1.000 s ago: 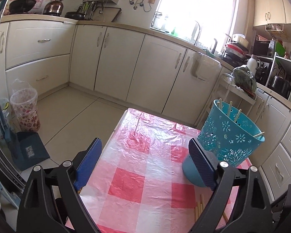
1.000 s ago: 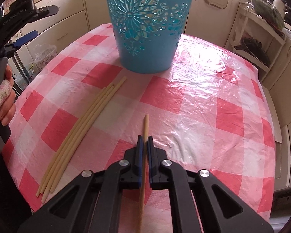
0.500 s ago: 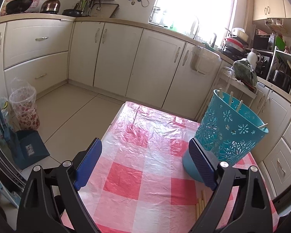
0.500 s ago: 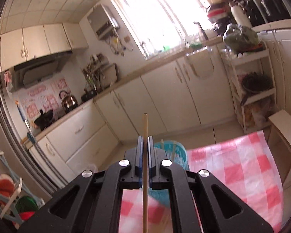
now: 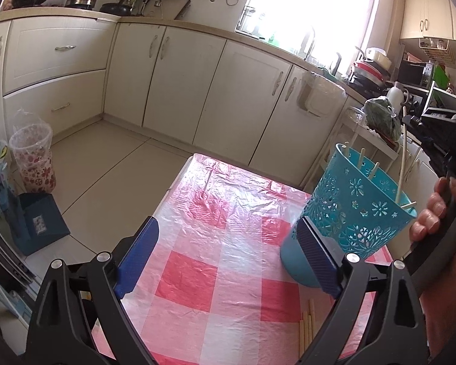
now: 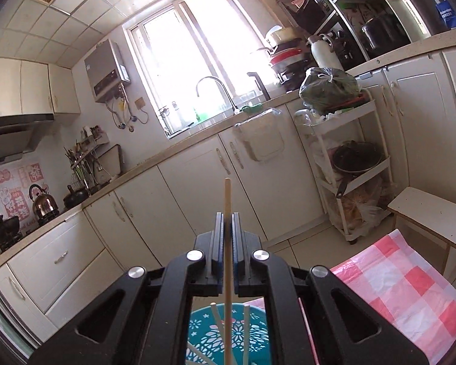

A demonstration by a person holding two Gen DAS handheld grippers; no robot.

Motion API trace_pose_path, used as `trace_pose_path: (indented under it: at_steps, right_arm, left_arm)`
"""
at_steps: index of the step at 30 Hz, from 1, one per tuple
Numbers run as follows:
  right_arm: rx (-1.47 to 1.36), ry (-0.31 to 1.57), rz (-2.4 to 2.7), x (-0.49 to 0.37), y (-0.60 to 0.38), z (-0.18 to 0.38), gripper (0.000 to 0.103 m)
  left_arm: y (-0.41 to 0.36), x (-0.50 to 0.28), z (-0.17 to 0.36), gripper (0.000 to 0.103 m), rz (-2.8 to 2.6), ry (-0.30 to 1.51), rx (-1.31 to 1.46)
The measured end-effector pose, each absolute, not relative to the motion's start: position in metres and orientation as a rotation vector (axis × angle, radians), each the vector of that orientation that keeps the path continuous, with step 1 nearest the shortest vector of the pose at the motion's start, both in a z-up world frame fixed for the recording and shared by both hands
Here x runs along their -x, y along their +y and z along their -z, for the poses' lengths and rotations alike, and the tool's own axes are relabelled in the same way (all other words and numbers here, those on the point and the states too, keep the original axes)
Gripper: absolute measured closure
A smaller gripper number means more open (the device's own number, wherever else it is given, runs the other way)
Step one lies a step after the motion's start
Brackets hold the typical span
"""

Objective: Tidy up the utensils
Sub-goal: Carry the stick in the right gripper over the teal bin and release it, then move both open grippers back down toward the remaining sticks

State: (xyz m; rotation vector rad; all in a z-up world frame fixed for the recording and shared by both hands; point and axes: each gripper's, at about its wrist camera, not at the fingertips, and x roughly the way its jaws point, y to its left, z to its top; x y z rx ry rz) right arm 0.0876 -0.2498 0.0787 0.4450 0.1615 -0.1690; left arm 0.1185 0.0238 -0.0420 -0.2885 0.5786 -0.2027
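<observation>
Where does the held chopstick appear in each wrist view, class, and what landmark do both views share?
Left wrist: the chopstick stands at far right, its lower end in the blue basket.
Right wrist: centre, upright, clamped in the right gripper.
Shared landmark: the bright window.

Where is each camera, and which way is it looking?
Left wrist: rides on the left gripper low over the checked table, looking across at the cupboards; its open blue fingers show, plus the person's right hand.
Right wrist: rides on the right gripper, held high and facing the window; its fingers are shut on a chopstick standing upright.
Shared: both see the blue basket with sticks in it; in the right view it sits straight below. Both also see the table.
</observation>
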Motion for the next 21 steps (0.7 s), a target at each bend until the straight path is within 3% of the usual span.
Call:
trace_pose_path:
  at_steps: [9,11,12,13,17,21]
  right_arm:
    - [-0.339,0.277,0.068,-0.07,-0.24,-0.058,0.096]
    - [-0.311,0.305,0.044,-0.052,-0.237,-0.055,0.081]
    - [-0.293,0.317,0.047,-0.041,-0.237,-0.053,0.064]
    - [-0.27,0.327,0.054,-0.029,-0.235,-0.049,0.058]
    - [-0.201,0.436,0.045,0.006,-0.233,-0.024,0.055]
    - [-0.162,0.59,0.064,0.021,-0.236,0.006,0.036]
  left_arm:
    - [0.024,-0.121,0.046,0.014,0.194,0.593,0.289]
    - [0.023,-0.121,0.047,0.014,0.189,0.596,0.285]
    - [0.022,-0.121,0.047,0.014,0.186,0.595,0.281]
    - [0.021,-0.121,0.048,0.014,0.184,0.593,0.274]
    - [0.017,-0.117,0.048,0.014,0.175,0.585,0.248]
    - [0.013,-0.111,0.046,0.013,0.167,0.576,0.217]
